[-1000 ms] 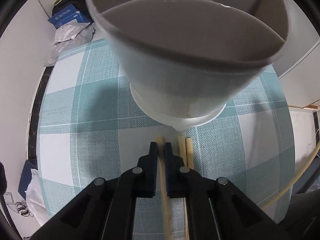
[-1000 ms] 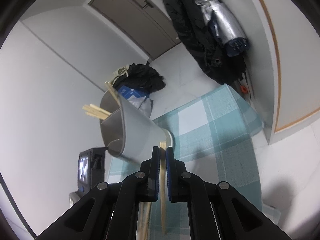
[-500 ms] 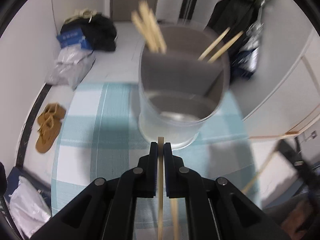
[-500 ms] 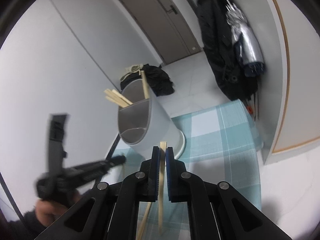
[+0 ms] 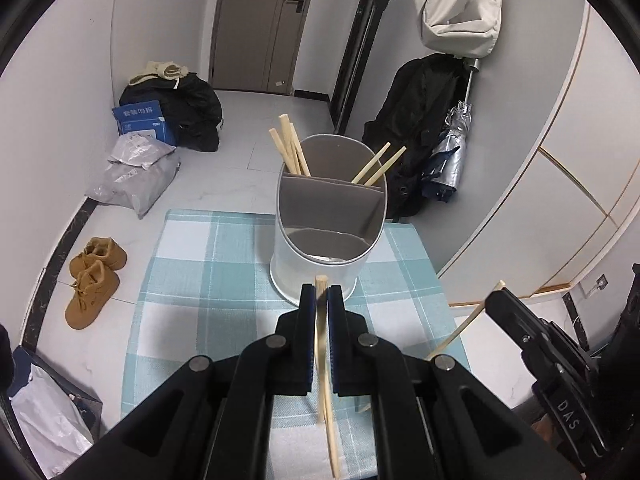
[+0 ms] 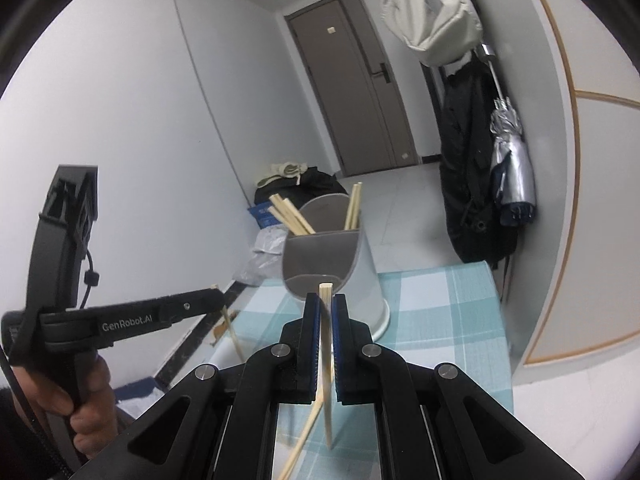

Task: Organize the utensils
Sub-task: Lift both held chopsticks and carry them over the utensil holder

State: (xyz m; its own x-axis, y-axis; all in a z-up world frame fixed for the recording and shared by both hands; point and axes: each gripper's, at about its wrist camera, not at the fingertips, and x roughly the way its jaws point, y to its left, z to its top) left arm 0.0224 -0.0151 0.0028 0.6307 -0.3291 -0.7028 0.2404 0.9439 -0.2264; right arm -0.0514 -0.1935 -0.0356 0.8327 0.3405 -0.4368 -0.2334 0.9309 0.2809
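Grey hallway floor and white walls frame a small table under a teal checked cloth [image 5: 192, 280], with a dark door [image 5: 256, 24] at the far end, coats [image 5: 420, 120] hung to the right and brown shoes [image 5: 94, 280] on the floor to the left.

On the cloth's far half stands the holder [image 5: 328, 236] — a grey, upright, oval cup split by a divider. Its back compartment already has chopsticks [image 5: 290, 148] leaning out left and right; the near compartment looks empty.

Both tongs hover above the near part of the table. The left gripper [image 5: 321, 300] is clamped on a pair of chopsticks [image 5: 322, 344], and the right gripper [image 6: 327, 308] is likewise closed on its own pair [image 6: 327, 344]. In both, the sticks run roughly along the fingers, short ends poking out toward the holder and long ends trailing back and down.

The holder lies straight ahead and below both tips. Seen from the right wrist, the left gripper sits off to the left, beside the table edge; which is nearer I cannot say.

My guess: each pair must be swung upright before dropping in. Room above the holder is open, though the leaning sticks crowd the back rim — the near compartment is the easier target.
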